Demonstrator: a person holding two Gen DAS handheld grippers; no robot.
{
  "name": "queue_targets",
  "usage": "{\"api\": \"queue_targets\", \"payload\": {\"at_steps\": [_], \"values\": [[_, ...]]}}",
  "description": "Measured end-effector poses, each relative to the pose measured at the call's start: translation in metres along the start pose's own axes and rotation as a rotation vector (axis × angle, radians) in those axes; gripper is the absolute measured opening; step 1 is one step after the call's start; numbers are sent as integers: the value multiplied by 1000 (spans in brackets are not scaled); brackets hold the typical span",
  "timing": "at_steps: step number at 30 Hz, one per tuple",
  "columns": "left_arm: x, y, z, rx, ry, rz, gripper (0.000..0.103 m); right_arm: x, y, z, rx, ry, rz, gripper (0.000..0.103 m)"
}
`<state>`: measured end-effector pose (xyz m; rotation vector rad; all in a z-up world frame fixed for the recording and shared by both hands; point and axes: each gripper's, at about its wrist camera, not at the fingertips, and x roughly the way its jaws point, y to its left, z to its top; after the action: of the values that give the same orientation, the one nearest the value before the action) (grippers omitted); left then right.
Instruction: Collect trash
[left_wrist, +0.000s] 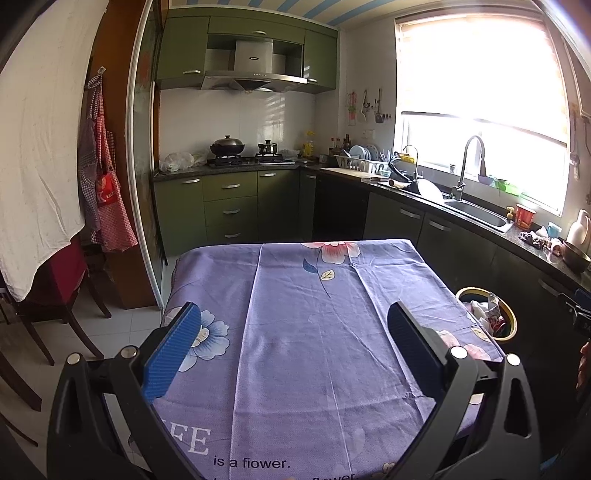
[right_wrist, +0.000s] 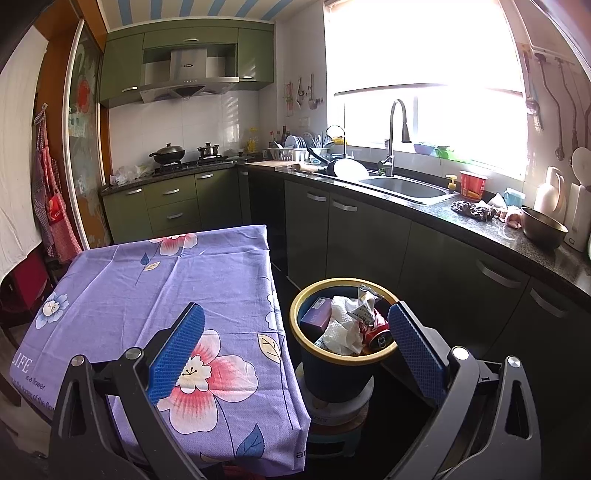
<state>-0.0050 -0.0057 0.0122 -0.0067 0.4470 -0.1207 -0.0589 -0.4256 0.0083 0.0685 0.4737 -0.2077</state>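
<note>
A dark blue bin with a yellow rim stands on a stool to the right of the table. Inside it lie crumpled white paper, a purple box and a red can. My right gripper hovers open over the table's right edge and the bin, holding nothing. Above the purple flowered tablecloth my left gripper is open and holds nothing. The bin shows at the table's right edge in the left wrist view.
Dark cabinets and a black counter with a sink run along the right. A stove with pots is at the back. A dark wooden chair stands left of the table.
</note>
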Motion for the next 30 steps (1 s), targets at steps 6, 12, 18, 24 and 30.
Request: {"api": "queue_targets", "payload": {"at_steps": [6, 12, 18, 24, 30], "values": [[1, 0, 0, 4, 4, -7, 96, 0, 0, 0, 0, 0, 0, 98], [1, 0, 0, 2, 4, -8, 96, 0, 0, 0, 0, 0, 1, 98], [2, -1, 0, 6, 8, -10, 96, 1, 0, 0, 0, 0, 0, 98], [3, -2, 1, 9, 10, -12, 96, 1, 0, 0, -1, 1, 1, 98], [3, -2, 1, 9, 10, -12, 96, 1, 0, 0, 0, 1, 1, 98]]}}
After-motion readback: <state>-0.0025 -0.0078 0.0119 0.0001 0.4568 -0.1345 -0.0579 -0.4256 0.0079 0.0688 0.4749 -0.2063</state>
